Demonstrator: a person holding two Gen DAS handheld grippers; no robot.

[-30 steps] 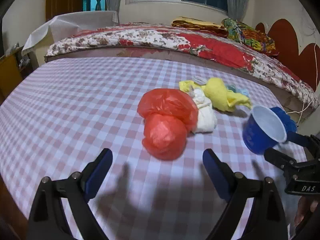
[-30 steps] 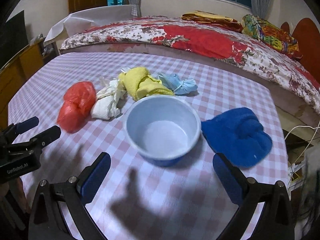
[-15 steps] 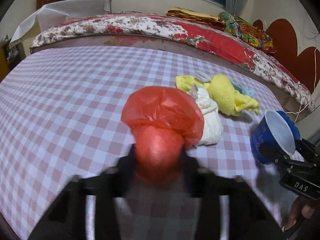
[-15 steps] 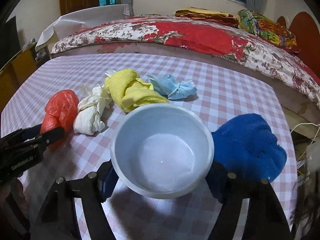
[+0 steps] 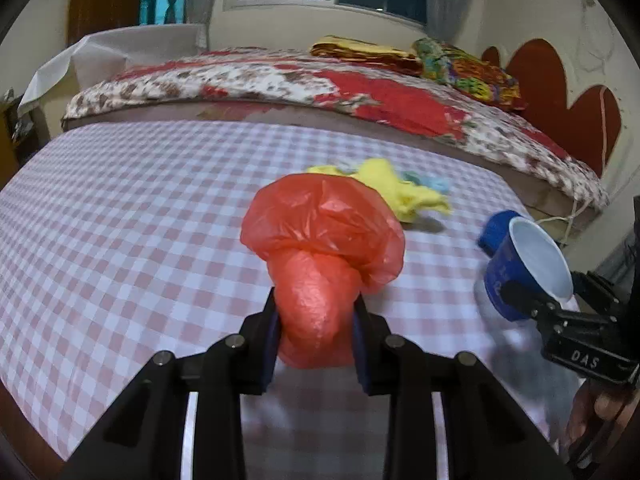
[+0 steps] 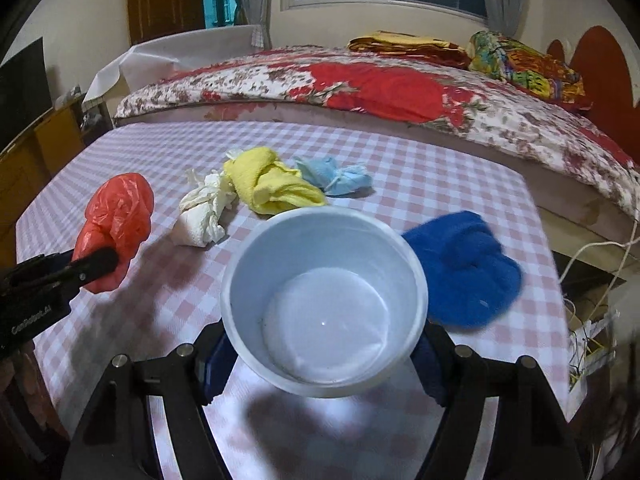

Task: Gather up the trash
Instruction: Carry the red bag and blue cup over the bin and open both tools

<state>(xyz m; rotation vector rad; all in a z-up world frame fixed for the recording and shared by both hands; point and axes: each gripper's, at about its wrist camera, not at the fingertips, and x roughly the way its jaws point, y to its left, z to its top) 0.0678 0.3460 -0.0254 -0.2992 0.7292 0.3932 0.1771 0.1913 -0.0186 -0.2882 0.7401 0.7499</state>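
Checked cloth [image 6: 440, 184] covers the table by the bed. Left of the cup [image 6: 324, 300], my left gripper [image 5: 316, 320] has just closed, pinching the red bag [image 5: 320, 256]. My right gripper [image 6: 320, 360] clamps the cup. I should tip the cup's mouth toward the bag and let go only once the bag is well inside.
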